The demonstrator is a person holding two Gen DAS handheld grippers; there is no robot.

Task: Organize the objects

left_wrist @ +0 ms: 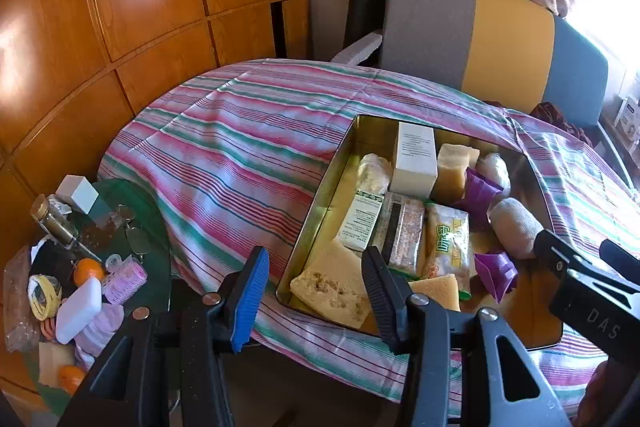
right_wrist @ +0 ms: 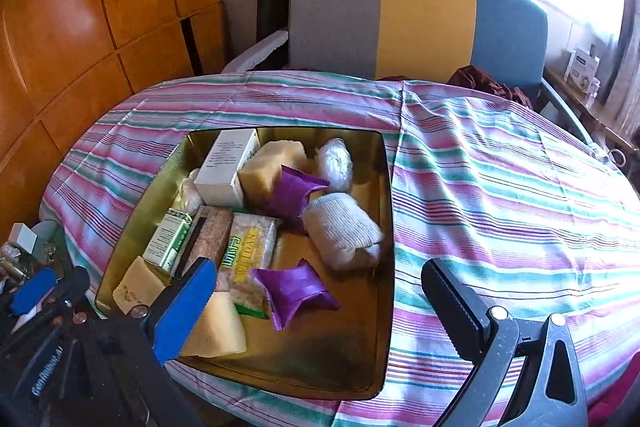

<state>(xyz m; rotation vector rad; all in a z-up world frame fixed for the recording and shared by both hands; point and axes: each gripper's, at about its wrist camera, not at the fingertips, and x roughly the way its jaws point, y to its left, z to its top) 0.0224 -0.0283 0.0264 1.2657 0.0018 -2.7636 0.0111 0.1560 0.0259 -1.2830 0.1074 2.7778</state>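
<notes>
Both grippers hang spread and empty over the near edge of a half-filled gold tin.

Nearest, the left gripper [left_wrist: 316, 291] and right gripper [right_wrist: 320, 311] each stand apart, pinching nothing. Under them the tin [right_wrist: 384, 211] on the striped cloth [right_wrist: 500, 187] already holds soap blocks, two purple cushions [right_wrist: 294, 293], a rolled grey cloth [right_wrist: 344, 227], a white box [right_wrist: 226, 167] and a yellow packet [right_wrist: 250, 251] whose label seems to read "WEIDAN". I judge the job about half done: a side table [left_wrist: 148, 223] to the left is crowded with oranges, a white bar [left_wrist: 78, 309] and a small bottle. Behind stands a grey-yellow-blue chair [left_wrist: 500, 39].
</notes>
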